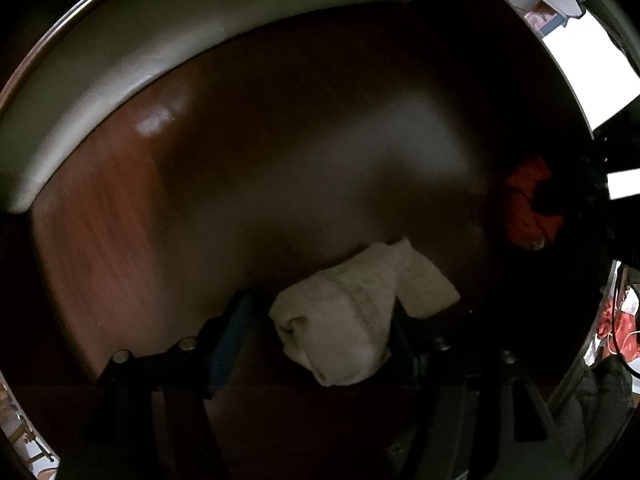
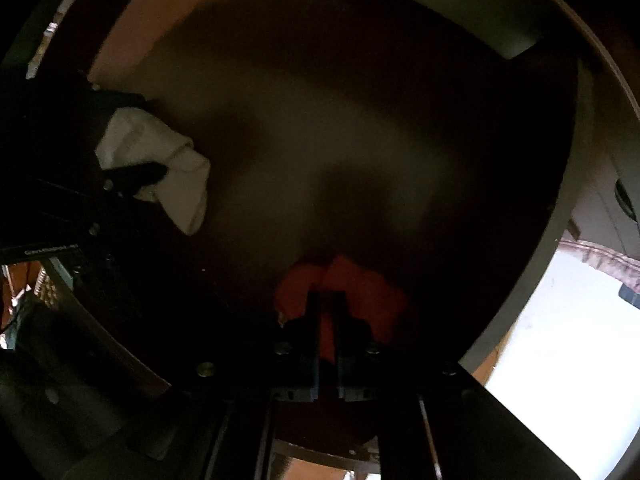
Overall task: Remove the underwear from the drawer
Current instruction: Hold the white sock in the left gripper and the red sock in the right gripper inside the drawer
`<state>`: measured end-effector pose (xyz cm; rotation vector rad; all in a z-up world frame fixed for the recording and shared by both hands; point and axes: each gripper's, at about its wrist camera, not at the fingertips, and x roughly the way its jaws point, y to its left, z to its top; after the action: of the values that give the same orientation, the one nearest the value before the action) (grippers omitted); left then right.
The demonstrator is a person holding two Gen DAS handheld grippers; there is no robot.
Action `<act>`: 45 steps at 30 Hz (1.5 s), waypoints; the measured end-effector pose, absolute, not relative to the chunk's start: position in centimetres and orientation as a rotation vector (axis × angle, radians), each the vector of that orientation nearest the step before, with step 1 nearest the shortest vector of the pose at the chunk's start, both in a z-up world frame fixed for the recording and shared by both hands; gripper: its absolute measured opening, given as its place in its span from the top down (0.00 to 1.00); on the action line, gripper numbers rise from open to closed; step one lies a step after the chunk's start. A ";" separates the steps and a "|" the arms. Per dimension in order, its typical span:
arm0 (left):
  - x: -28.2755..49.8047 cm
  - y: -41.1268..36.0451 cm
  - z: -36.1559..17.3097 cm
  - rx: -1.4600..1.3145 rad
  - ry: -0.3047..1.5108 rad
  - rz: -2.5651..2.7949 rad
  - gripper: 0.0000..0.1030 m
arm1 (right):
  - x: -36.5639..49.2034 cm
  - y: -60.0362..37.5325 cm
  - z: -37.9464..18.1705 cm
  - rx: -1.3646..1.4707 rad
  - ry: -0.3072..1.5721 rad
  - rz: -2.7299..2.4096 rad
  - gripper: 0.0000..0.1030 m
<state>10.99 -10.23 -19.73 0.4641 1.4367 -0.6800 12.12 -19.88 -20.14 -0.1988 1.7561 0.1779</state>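
Observation:
A rolled white piece of underwear (image 1: 344,320) lies on the brown drawer floor (image 1: 120,208), between the fingers of my left gripper (image 1: 320,304). The blue pad (image 1: 232,332) on the left stands a little apart from the cloth, so this gripper is open. In the right wrist view the same white roll (image 2: 168,160) lies at the left, with a dark finger (image 2: 136,174) across it. My right gripper (image 2: 327,296) is shut on a red piece of underwear (image 2: 372,292), which bunches around its tips. From the left wrist view the red cloth (image 1: 528,204) sits at the right, partly hidden by that dark gripper (image 1: 560,196).
The drawer's pale walls (image 1: 120,80) curve around the back and side, and another pale wall (image 2: 480,8) shows at the upper right. The drawer is dim inside. Outside it there is a bright floor (image 2: 560,340) and some clutter (image 1: 620,320).

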 end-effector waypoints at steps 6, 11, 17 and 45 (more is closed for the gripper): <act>10.9 -10.0 -19.6 0.471 1.436 -0.678 0.33 | 13.3 -19.3 -20.0 -0.228 1.775 0.196 0.38; 10.7 -10.2 -19.4 0.484 1.426 -0.682 0.31 | 12.8 -18.0 -21.0 -0.353 1.818 0.210 0.37; 11.4 -10.0 -20.0 0.490 1.423 -0.688 0.31 | 12.7 -17.4 -22.5 -0.511 1.837 0.139 0.51; 11.5 -8.2 -20.0 0.412 1.393 -0.572 0.29 | 15.8 -25.4 -17.6 0.344 1.345 0.135 0.73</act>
<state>11.51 -8.18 -19.97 0.4124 1.3930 -0.5716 15.83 -25.39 -17.61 0.3438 1.3448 0.1353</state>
